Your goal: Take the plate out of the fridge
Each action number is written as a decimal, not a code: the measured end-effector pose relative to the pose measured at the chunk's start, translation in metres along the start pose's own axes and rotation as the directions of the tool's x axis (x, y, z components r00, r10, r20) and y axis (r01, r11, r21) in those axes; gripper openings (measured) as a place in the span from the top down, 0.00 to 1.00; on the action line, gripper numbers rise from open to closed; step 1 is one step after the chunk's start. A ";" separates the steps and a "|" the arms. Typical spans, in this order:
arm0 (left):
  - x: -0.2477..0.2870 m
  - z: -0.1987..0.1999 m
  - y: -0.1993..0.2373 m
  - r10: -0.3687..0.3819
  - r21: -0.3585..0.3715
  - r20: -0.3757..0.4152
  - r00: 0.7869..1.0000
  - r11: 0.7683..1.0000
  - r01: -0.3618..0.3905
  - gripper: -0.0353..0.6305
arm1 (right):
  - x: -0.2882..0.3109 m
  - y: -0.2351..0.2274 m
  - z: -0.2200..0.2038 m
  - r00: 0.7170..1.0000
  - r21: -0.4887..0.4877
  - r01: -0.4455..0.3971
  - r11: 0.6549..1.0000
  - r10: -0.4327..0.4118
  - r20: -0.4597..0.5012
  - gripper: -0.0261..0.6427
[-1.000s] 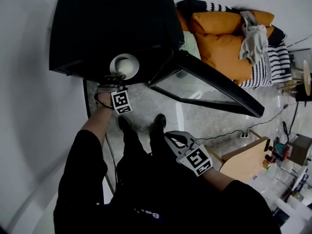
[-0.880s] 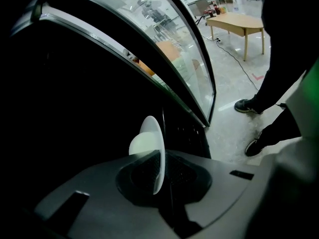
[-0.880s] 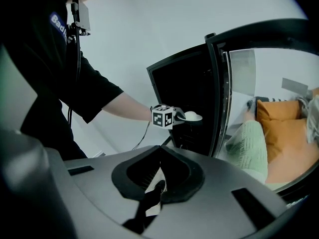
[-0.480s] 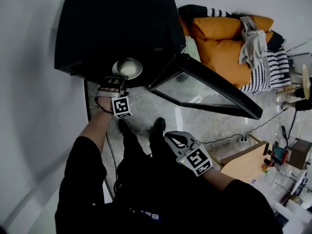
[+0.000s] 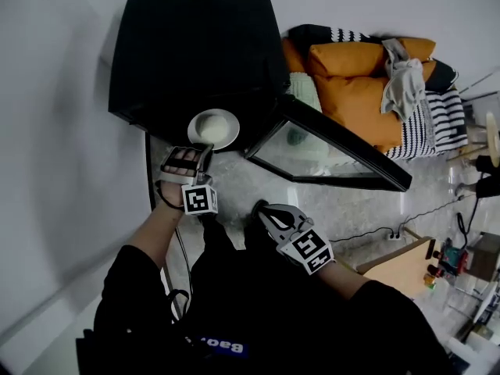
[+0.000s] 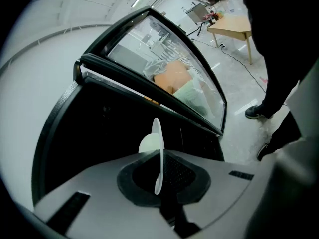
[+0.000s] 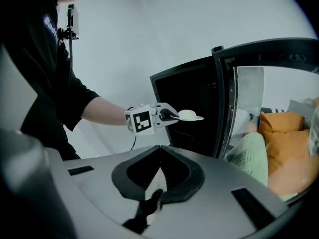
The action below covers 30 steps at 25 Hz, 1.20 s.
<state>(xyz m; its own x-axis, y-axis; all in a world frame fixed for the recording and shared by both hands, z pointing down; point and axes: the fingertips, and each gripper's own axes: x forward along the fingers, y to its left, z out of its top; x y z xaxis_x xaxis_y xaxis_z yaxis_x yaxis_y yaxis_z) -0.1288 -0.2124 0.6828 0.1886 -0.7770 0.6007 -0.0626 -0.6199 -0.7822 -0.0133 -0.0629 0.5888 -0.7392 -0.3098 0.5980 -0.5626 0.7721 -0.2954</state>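
Note:
A small white plate [image 5: 212, 128] with a pale domed lump on it is out in front of the black fridge [image 5: 195, 53]. My left gripper [image 5: 198, 150] is shut on its near rim. The left gripper view shows the plate [image 6: 158, 143] edge-on, clamped between the jaws of the left gripper [image 6: 159, 176]. From the right gripper view, the left gripper [image 7: 168, 115] holds the plate [image 7: 192, 116] level beside the fridge opening [image 7: 187, 98]. My right gripper [image 5: 272, 214] hangs lower by my legs, shut with nothing in it [image 7: 160, 153].
The fridge's glass door [image 5: 332, 153] stands open to the right of the plate. Orange cushions and a striped blanket on a sofa [image 5: 367, 69] lie beyond it. A wooden table [image 5: 398, 260] and a floor cable [image 5: 367, 229] are at lower right. A white wall [image 5: 55, 131] runs along the left.
My left gripper has risen and drawn back from the fridge opening with the plate in its grip. The right gripper has barely shifted.

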 end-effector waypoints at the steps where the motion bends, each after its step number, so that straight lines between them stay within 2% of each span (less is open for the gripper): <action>1: -0.010 0.003 0.004 0.007 0.008 0.005 1.000 1.000 -0.007 0.93 | 0.000 0.000 0.004 1.000 0.000 -0.001 1.000 0.001 0.011 0.95; 6: -0.058 0.012 0.026 0.028 0.051 0.019 0.999 0.998 -0.029 0.93 | -0.004 0.002 0.023 0.998 -0.012 0.000 1.000 0.000 0.058 0.95; 12: -0.110 0.025 0.061 0.103 0.103 0.044 0.994 0.989 -0.107 0.93 | -0.005 0.005 0.041 0.995 -0.029 -0.015 0.999 0.018 0.101 0.95; 20: -0.167 0.046 0.095 0.164 0.104 0.070 0.984 0.980 -0.171 0.93 | -0.012 0.008 0.058 0.990 -0.048 -0.023 0.999 0.030 0.140 0.95; 30: -0.210 0.046 0.152 0.270 0.103 0.076 0.960 0.955 -0.277 0.93 | -0.013 0.013 0.076 0.981 -0.057 -0.022 0.998 0.033 0.191 0.95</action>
<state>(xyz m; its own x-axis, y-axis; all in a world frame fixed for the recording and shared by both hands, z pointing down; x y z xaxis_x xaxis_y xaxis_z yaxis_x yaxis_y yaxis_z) -0.1327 -0.1385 0.4300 0.2387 -0.9048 0.3525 -0.0107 -0.3655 -0.9308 -0.0396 -0.0909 0.5203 -0.8144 -0.3843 0.4347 -0.5238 0.8093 -0.2659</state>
